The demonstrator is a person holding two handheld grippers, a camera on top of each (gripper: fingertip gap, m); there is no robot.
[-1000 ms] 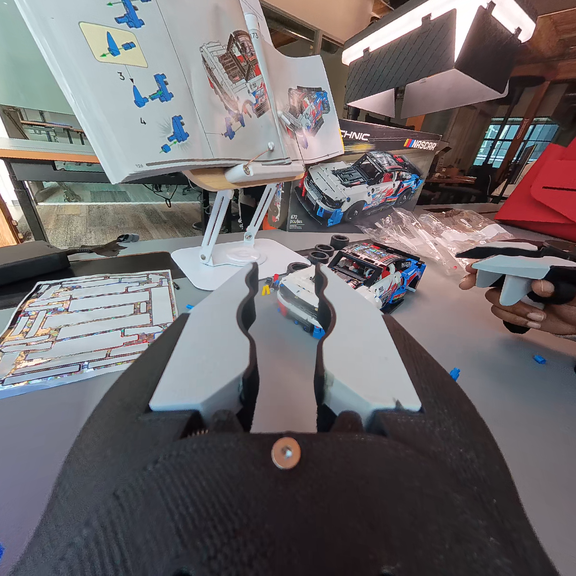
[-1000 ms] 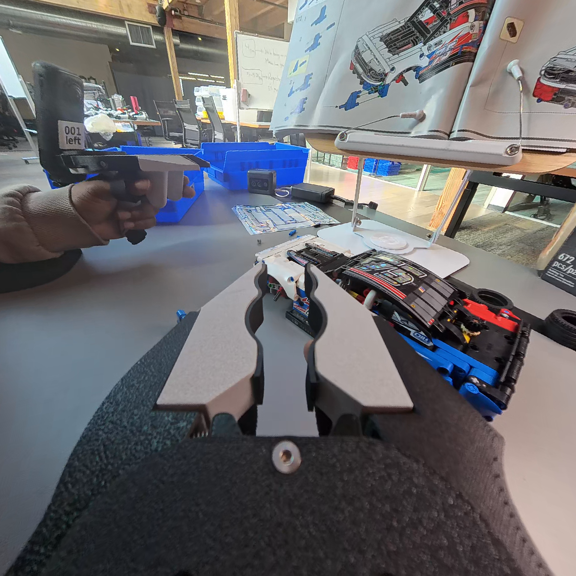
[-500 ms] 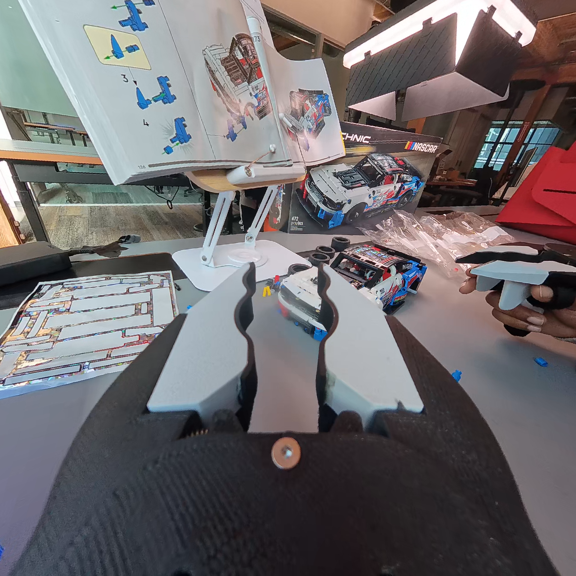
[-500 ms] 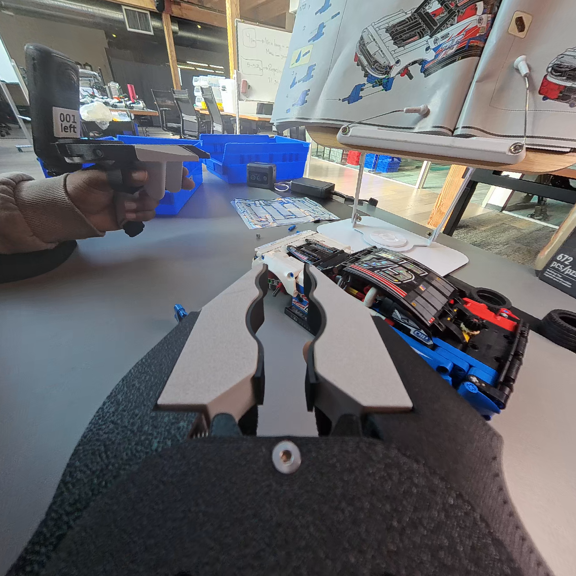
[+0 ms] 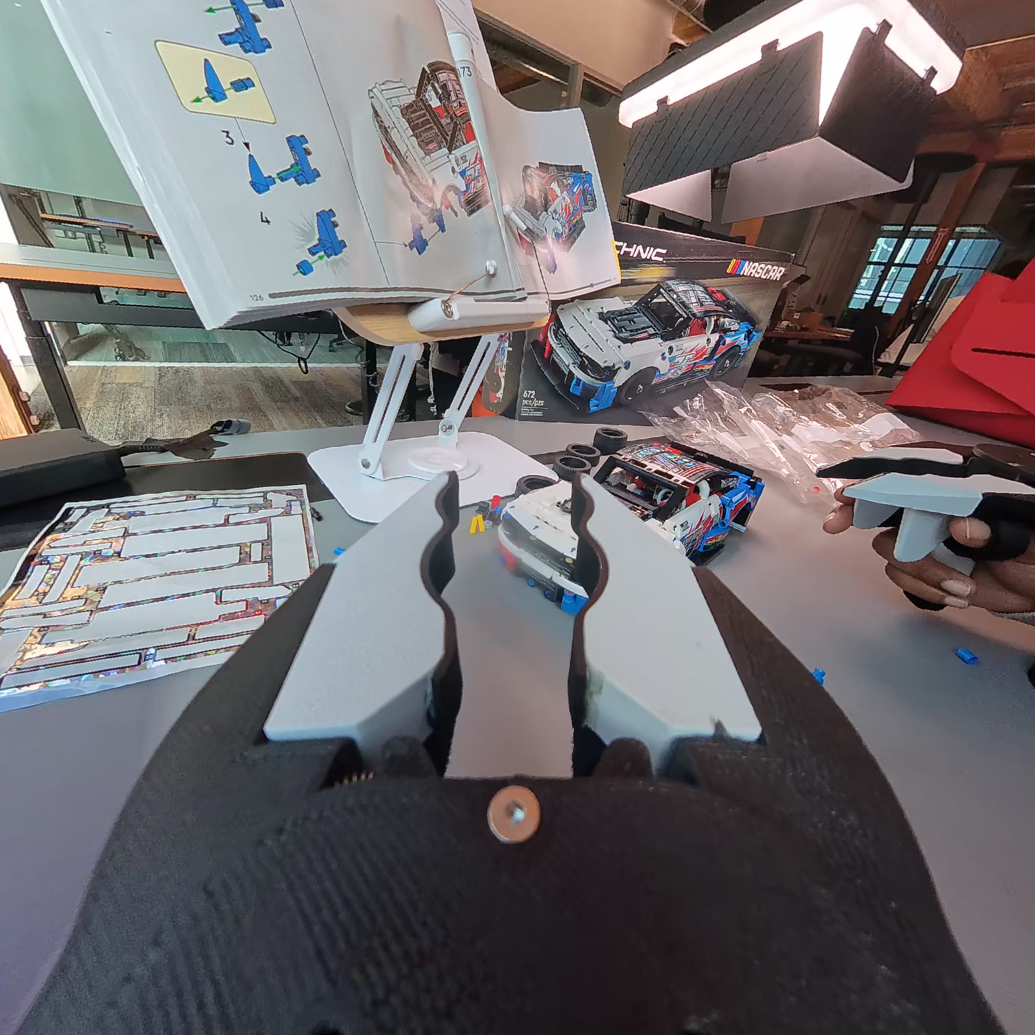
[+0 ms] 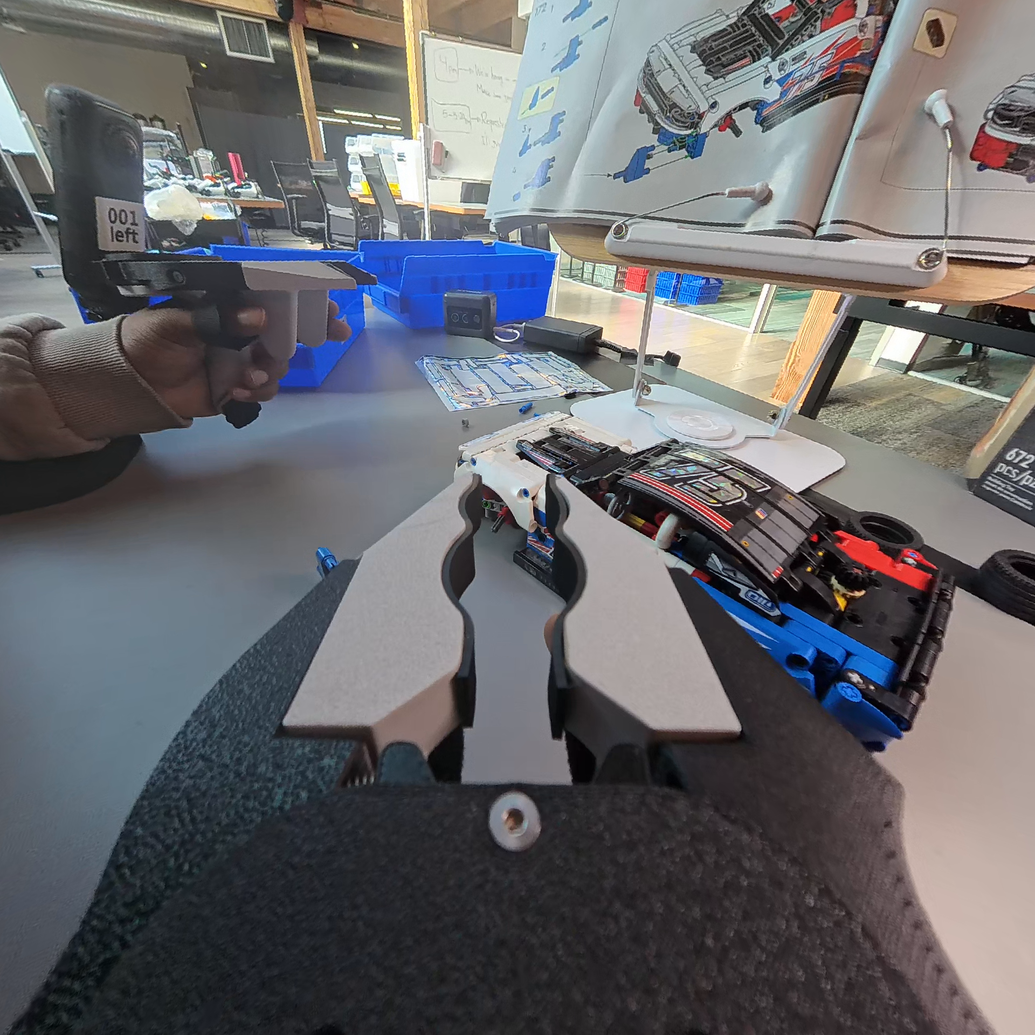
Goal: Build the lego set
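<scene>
The partly built lego race car (image 5: pixel 633 515), white, blue, black and red, sits on the grey table; it also shows in the right wrist view (image 6: pixel 700 537). My left gripper (image 5: pixel 512 493) is open and empty, held above the table short of the car's white nose. My right gripper (image 6: pixel 512 493) is open and empty, its tips just short of the car's white front. The instruction booklet (image 5: pixel 336 157) lies open on a white stand (image 5: pixel 425 465) behind the car. The right gripper also shows far right in the left wrist view (image 5: pixel 924 504); the left gripper shows far left in the right wrist view (image 6: pixel 235 280).
Loose black tyres (image 5: pixel 582 456) lie by the car, another in the right wrist view (image 6: pixel 1013 582). A sticker sheet (image 5: pixel 145 577) lies left. Small blue pieces (image 5: pixel 966 655) dot the table. The set's box (image 5: pixel 644 341), clear bags (image 5: pixel 784 425) and blue bins (image 6: pixel 459 274) stand farther off. Spacing between my two grippers at the tips: around 25 centimetres.
Both grippers have shifted slightly; the car sits a little lower and nearer in the right wrist view. Both jaws stay open and empty.
</scene>
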